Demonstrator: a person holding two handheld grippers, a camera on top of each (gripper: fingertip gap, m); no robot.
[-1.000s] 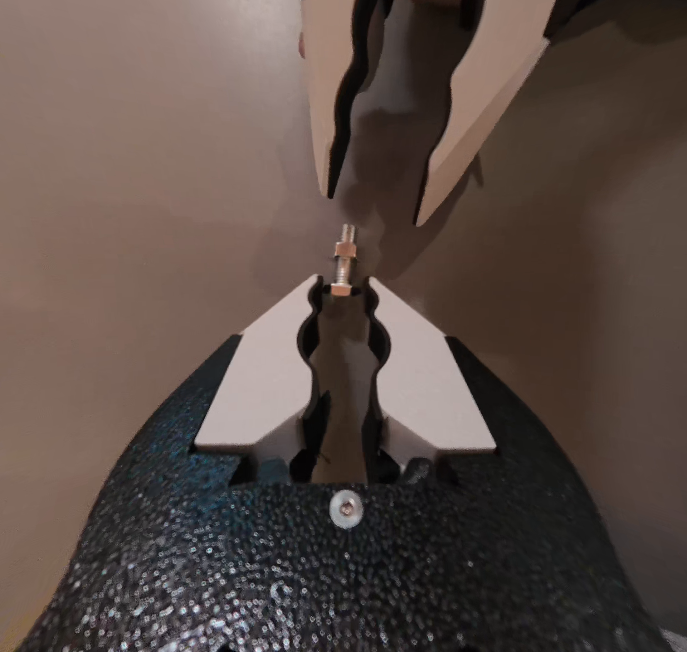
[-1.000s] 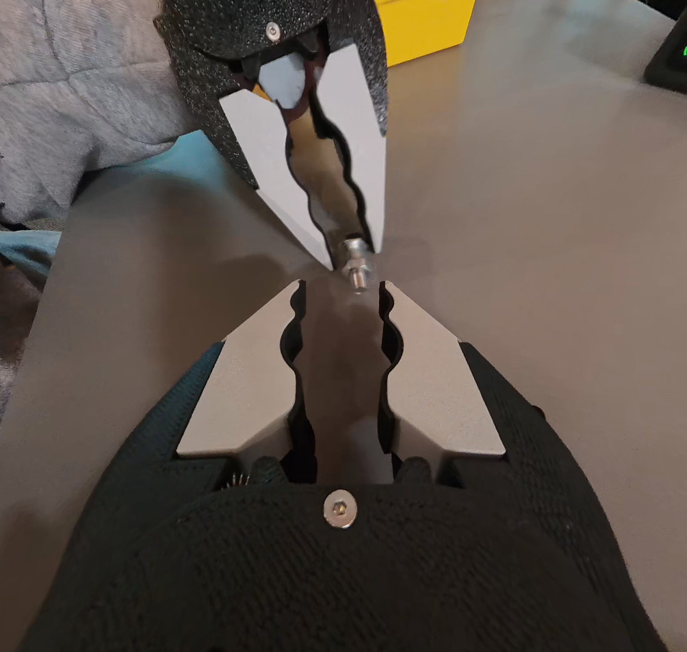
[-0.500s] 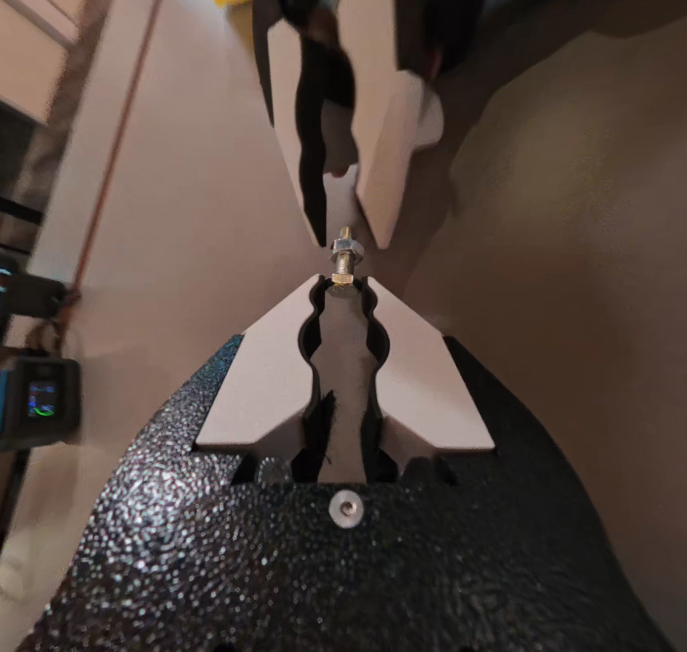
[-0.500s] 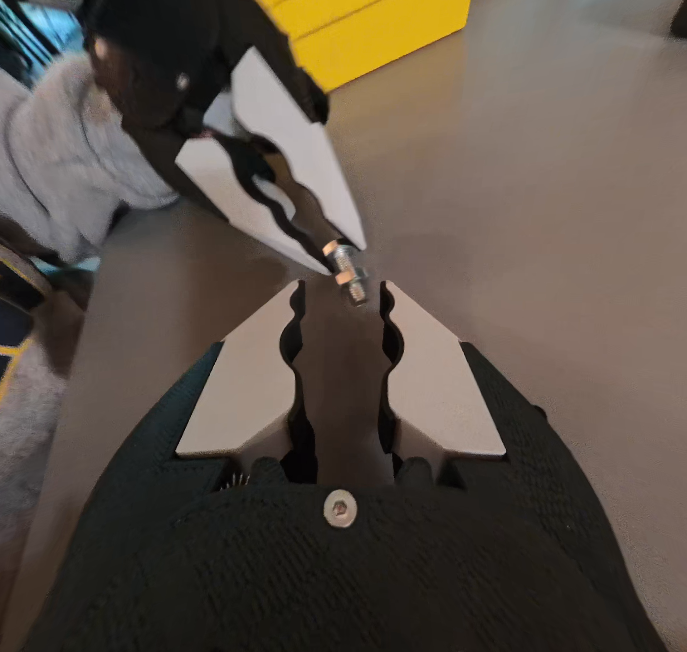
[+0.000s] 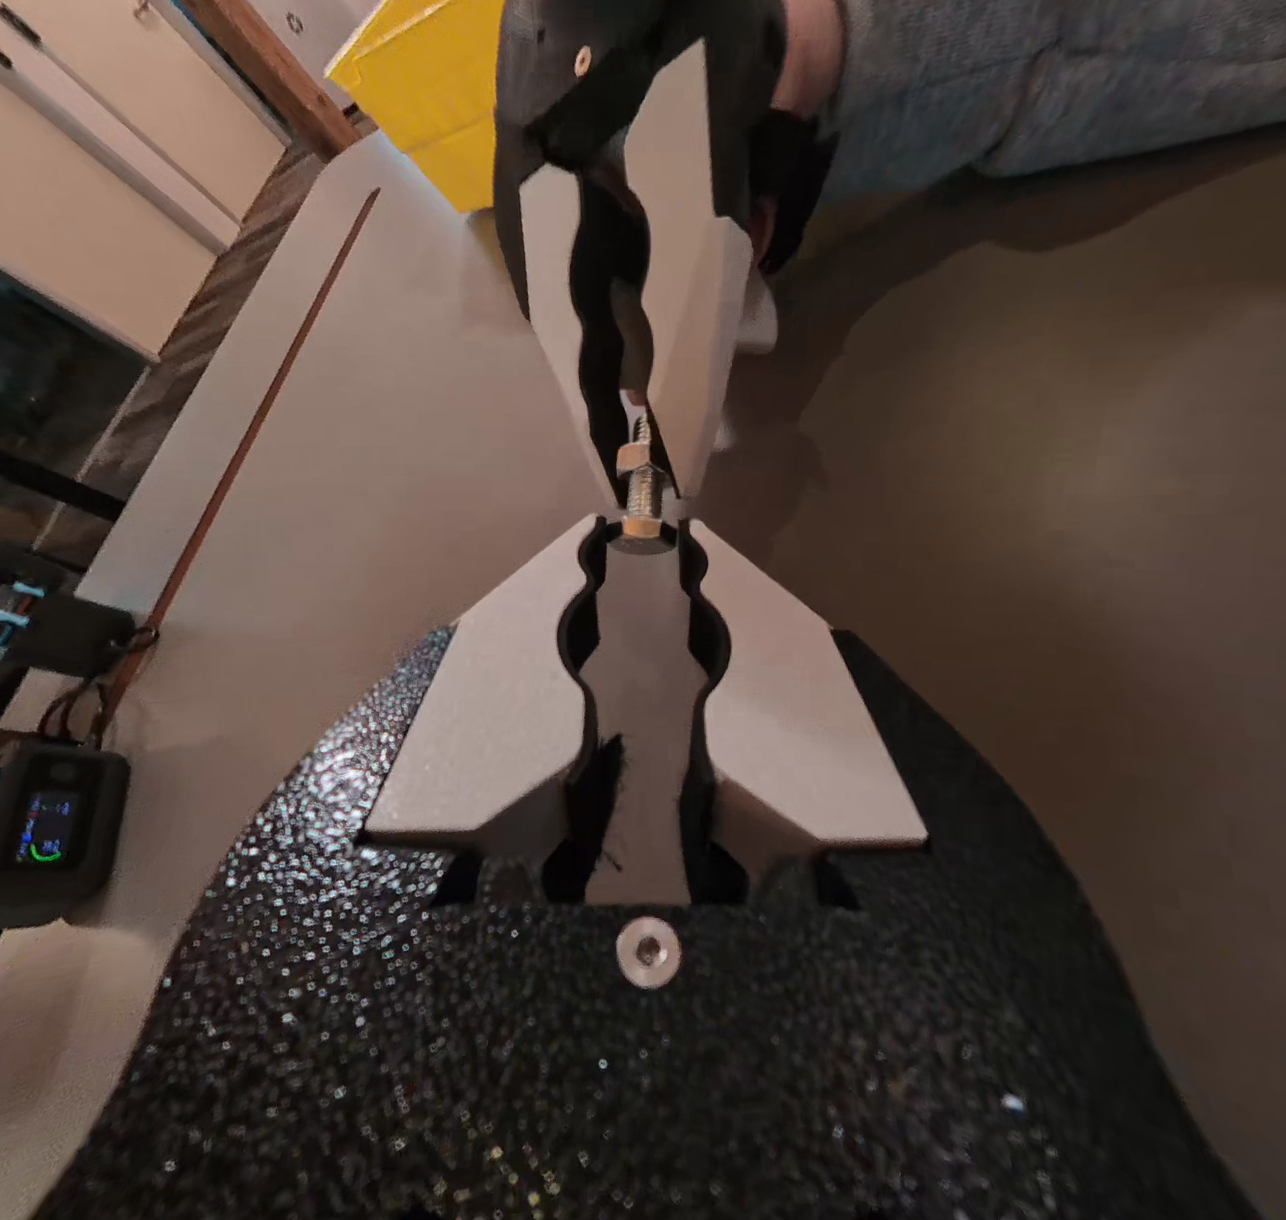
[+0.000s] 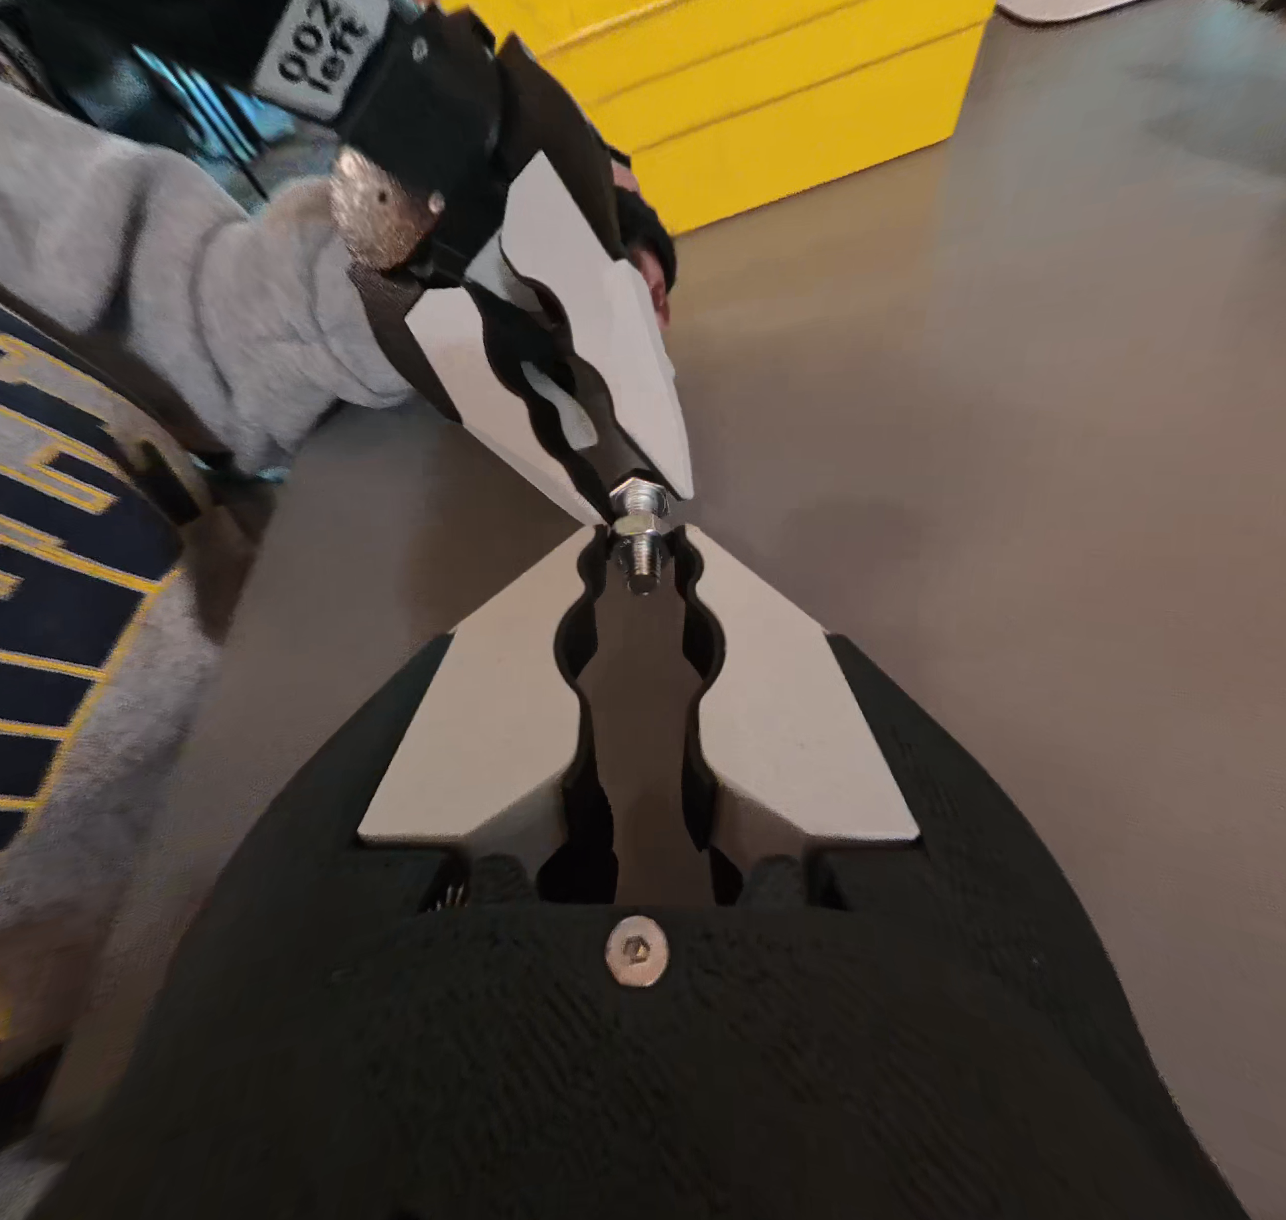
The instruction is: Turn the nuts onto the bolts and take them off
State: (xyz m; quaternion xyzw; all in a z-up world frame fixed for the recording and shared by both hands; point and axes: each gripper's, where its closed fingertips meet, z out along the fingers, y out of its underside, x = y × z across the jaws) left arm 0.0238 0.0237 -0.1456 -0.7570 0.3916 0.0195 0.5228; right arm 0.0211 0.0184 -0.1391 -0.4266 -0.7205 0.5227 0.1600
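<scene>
A silver bolt [image 5: 639, 494] with a hex nut [image 5: 633, 456] on its thread is held in the air between my two grippers, above the grey table [image 5: 1009, 491]. My left gripper [image 5: 641, 526] is shut on the bolt's head. My right gripper [image 5: 647, 491] comes in from the opposite side, tip to tip with the left. In the right wrist view my right gripper [image 6: 640, 533] is shut on the nut [image 6: 632, 527], and the threaded end of the bolt [image 6: 644, 564] pokes in between its fingers. The left gripper [image 6: 644, 498] reaches in from the upper left.
A yellow bin [image 6: 765, 73] stands on the table behind the grippers and also shows in the left wrist view [image 5: 431, 73]. A small black device with a lit screen [image 5: 49, 832] sits at the table's left edge. The person's grey sleeve [image 6: 209, 296] is at the left. Only a small space, under 4 cm, lies between the two pairs of fingers.
My right gripper has moved in over the bolt's threaded end and closed from open onto the nut. Both grippers have tilted together; the left still holds the bolt head.
</scene>
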